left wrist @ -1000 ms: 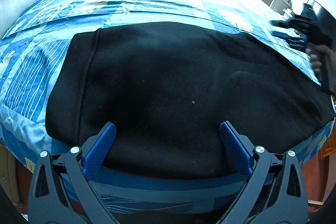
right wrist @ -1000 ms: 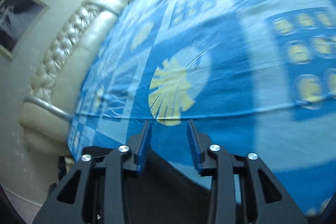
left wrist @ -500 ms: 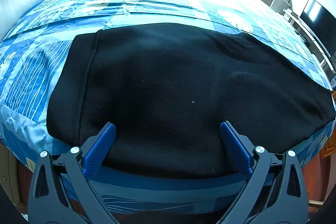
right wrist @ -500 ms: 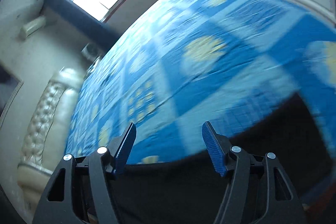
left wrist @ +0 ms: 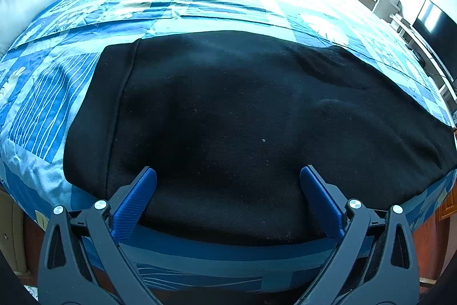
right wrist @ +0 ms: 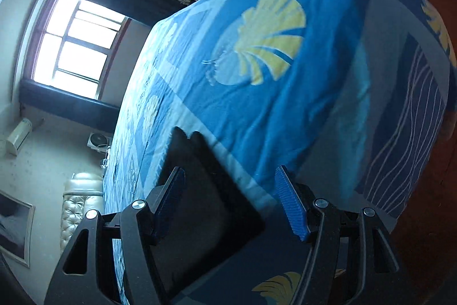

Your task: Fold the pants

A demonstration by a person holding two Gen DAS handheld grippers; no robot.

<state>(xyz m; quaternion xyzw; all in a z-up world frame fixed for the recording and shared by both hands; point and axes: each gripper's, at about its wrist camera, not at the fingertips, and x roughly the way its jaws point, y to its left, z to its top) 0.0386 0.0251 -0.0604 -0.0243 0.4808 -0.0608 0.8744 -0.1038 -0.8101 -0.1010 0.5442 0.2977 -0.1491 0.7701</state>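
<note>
- Nearest, the left gripper [left wrist: 228,185] hovers with jaws wide and empty over the black pants' [left wrist: 242,116] near edge.
- The right gripper [right wrist: 230,200], jaws fairly wide, frames a pant end without pinching it.
- Beyond, the pants lie flat across the blue bedspread [left wrist: 200,5]; closing too shallow could catch only one layer and skew the fold.

Left tool [left wrist: 228,179] gapes above black pants [left wrist: 242,119]; blue bedspread [left wrist: 200,7] beneath

The left gripper [left wrist: 228,179] and right gripper [right wrist: 230,185] look alike: black angular arms with triangular cut-outs at 7 and 5 o'clock, round silver screws, ribbed blue pads lining the jaws.
</note>
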